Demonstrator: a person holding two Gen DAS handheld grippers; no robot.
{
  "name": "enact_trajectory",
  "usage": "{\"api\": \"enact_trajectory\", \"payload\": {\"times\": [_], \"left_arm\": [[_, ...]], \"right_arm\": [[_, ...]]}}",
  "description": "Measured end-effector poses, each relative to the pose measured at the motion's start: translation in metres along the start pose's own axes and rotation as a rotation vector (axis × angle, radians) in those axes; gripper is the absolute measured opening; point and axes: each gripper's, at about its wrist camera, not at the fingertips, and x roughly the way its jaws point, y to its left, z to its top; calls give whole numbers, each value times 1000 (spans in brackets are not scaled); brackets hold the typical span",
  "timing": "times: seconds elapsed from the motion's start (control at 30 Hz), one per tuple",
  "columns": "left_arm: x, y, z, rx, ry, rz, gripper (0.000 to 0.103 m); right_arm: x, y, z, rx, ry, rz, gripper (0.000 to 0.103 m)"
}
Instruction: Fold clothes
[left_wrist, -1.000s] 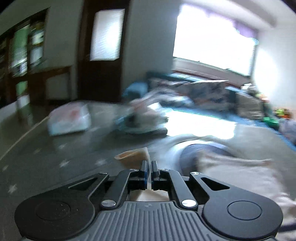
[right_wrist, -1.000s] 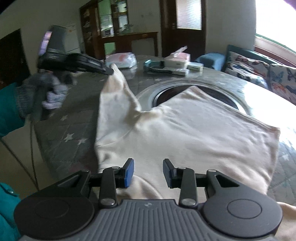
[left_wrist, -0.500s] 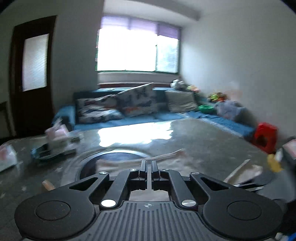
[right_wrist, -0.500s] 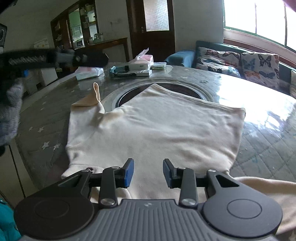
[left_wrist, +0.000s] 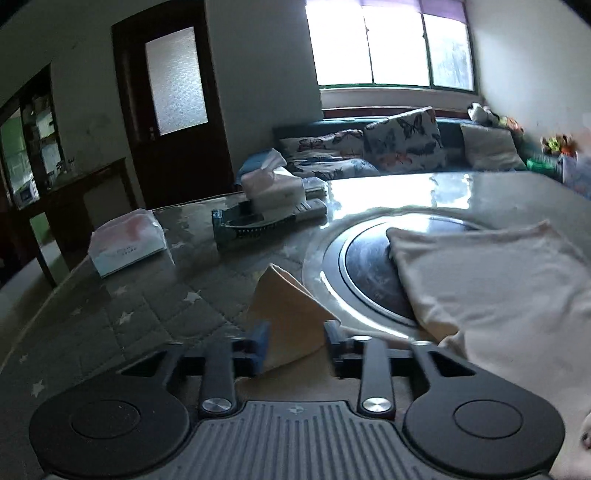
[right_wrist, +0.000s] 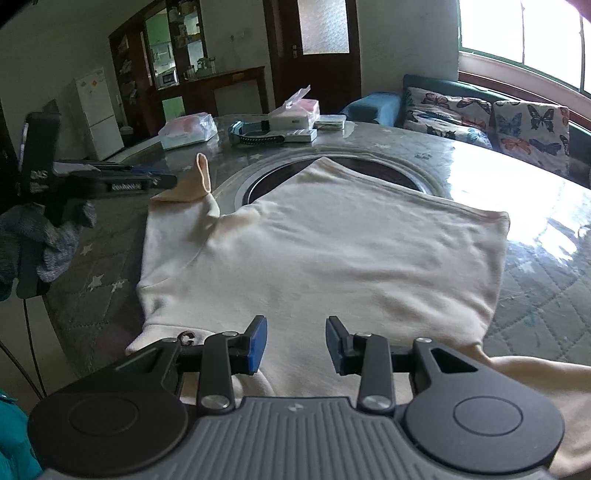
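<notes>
While cream garment (right_wrist: 332, 251) lies spread flat on grey table (right_wrist: 546, 295), left gripper (left_wrist: 295, 343) jaws apart, raised sleeve (left_wrist: 288, 310) between them, right gripper (right_wrist: 295, 345) jaws apart over near hem, holding nothing.

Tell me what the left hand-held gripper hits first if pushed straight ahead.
Probably the upturned sleeve: it lies between the open left hand-held gripper's fingers. Depth is unclear.

blown-out window (left_wrist: 388, 40) backlights the dim room, glare on the table (right_wrist: 491, 184), fisheye-bent edges, slight blur.
</notes>
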Motion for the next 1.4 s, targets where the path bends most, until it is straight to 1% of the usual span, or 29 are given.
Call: {"api": "enact_trajectory", "payload": {"times": [0.07, 0.13, 0.23, 0.3, 0.37, 0.4, 0.43, 0.53, 0.6, 0.73, 0.9, 1.13, 1.23, 1.4], "left_arm": [[0, -5, -3, 39, -5, 3, 44], [6, -8, -3, 64, 7, -10, 45], [15, -14, -4, 96, 14, -16, 45], [21, -17, -4, 109, 20, -17, 45], [25, -16, -4, 101, 25, -23, 44], [26, -15, -3, 93, 25, -27, 36], [27, -14, -2, 85, 29, -33, 22], [25, -9, 0, 58, 32, -43, 8], [21, -5, 3, 36, 26, -51, 7], [0, -2, 14, -12, -5, -95, 6], [-35, -12, 36, -40, -36, -196, 6], [-87, -39, 73, -70, -94, -366, 6], [-101, -54, 86, -81, -101, -439, 6], [-110, -86, 96, -67, -101, -529, 6]], "right_arm": [[1, 2, 1, -5, 4, 2, 35], [2, 4, 2, -8, 7, 2, 36], [3, 5, 3, -10, 12, 0, 40], [4, 5, 4, -9, 14, -2, 40], [4, 5, 4, -8, 15, -3, 40], [4, 4, 4, -6, 14, -4, 40], [4, 4, 4, -5, 13, -5, 40], [3, 3, 5, -1, 9, -7, 40], [2, 2, 5, 2, 7, -9, 40], [-1, 0, 5, 11, -9, -13, 40], [-6, -2, 4, 21, -31, -21, 40], [-23, -10, -4, 51, -78, -41, 40], [-30, -13, -9, 71, -98, -54, 40], [-41, -21, -18, 110, -132, -69, 40]]}}
